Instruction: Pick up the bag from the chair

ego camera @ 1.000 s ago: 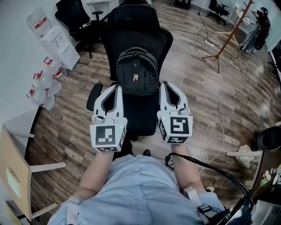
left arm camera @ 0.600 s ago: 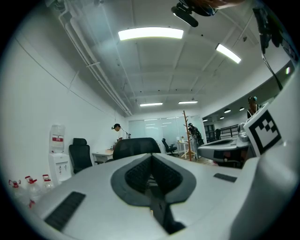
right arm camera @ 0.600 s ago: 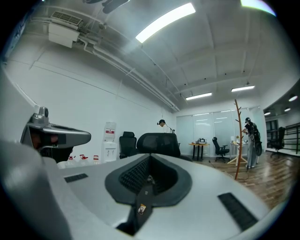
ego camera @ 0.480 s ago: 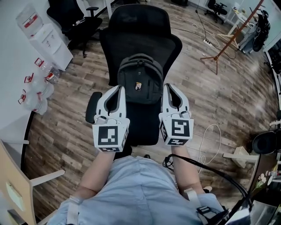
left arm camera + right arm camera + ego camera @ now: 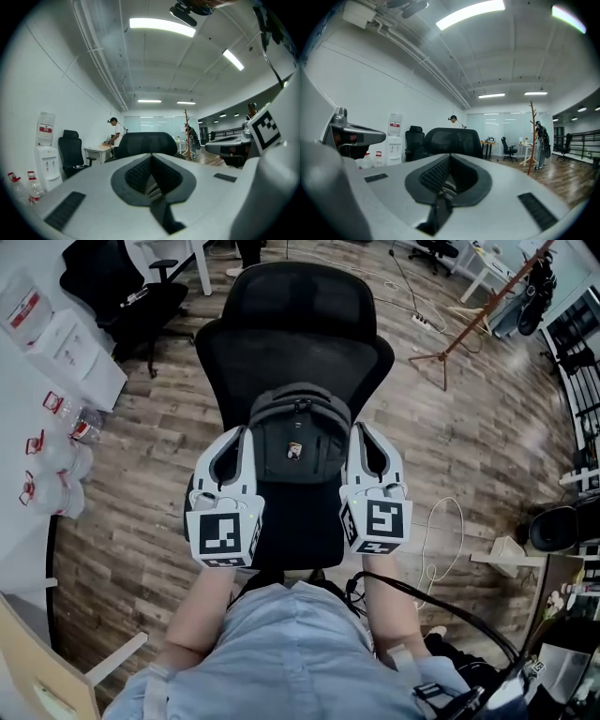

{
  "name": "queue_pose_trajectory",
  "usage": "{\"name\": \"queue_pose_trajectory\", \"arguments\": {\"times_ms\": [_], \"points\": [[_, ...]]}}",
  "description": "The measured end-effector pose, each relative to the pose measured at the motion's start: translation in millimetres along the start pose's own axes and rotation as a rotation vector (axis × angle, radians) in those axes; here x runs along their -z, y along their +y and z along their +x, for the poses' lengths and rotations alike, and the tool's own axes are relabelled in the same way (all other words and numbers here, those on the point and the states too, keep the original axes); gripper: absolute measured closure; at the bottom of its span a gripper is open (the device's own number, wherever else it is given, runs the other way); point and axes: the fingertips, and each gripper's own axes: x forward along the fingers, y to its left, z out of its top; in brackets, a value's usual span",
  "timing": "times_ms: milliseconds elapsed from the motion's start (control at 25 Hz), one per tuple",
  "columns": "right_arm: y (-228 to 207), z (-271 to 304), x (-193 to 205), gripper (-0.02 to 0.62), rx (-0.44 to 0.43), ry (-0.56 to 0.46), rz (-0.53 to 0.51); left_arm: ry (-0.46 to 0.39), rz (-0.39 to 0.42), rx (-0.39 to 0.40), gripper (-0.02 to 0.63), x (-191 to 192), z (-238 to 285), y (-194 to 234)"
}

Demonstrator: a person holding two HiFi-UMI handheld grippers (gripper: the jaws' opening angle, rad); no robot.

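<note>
the bag [image 5: 298,432] sits upright on the seat of the black office chair [image 5: 292,329], its back leant on the backrest and its top handle + zips facing up toward us. nothing grips it and it isn't lifted, so the pick itself is all left to do.

we hold the left gripper [image 5: 241,433] just beside the bag's left flank and the right gripper [image 5: 361,428] just beside its right flank, w/ the bag btwn them. from the head view we can't tell whether either tip touches the fabric. each gripper's own view shows its jaws together, tips meeting, w/ nothing btwn them, only the bare hollow behind the tips. those views look out level over the tips to the chair's backrest and the room beyond. the bag shows in neither, so we judge the tips ride above or alongside it, not on it.

as we read it, the approach is about done and the grasp not begun. what's left: part the jaws, get them onto the handle, a strap or the sides, close, then raise the bag clear of the seat.

further out there's wood floor [image 5: 450,427], water bottles [image 5: 56,456] by the wall at left, a wooden coat stand [image 5: 487,304] back right and a second black chair [image 5: 112,282] top left.
</note>
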Motion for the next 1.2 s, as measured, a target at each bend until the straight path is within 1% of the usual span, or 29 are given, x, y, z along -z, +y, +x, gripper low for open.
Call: {"name": "queue_pose_trajectory", "arguments": {"times_ms": [120,280,400,520,760,880,1000,1120,1200], "points": [[-1.8,5.6,10.2,0.594,0.013,0.027,0.002,0.015,-0.007,0.012,0.604,10.3,11.5,6.1],[-11.2,9.1,38.8,0.594,0.022,0.081,0.018,0.044,-0.013,0.022,0.604,33.4,22.1,1.7],[-17.6,12.4,63.3,0.594,0.017,0.116,0.033,0.077,-0.018,0.025,0.604,60.4,28.6,-3.4],[-20.5,14.2,88.9,0.592,-0.008,0.143,0.042,0.113,-0.022,0.024,0.604,88.8,31.9,-8.4],[-29.5,24.4,159.4,0.592,-0.035,0.244,0.075,0.191,0.0,0.031,0.604,148.4,39.3,-19.5],[-30.0,25.7,187.4,0.591,-0.041,0.291,0.094,0.229,-0.01,0.021,0.604,171.1,37.6,-17.1],[-30.6,31.3,204.8,0.591,-0.051,0.314,0.104,0.254,-0.011,0.008,0.604,189.2,42.2,-11.1],[-26.6,38.7,217.2,0.587,-0.071,0.329,0.098,0.259,-0.015,-0.019,0.604,200.0,50.0,2.5],[-24.2,43.1,223.3,0.564,-0.085,0.34,0.092,0.248,-0.025,-0.029,0.604,203.0,54.1,10.7]]}}
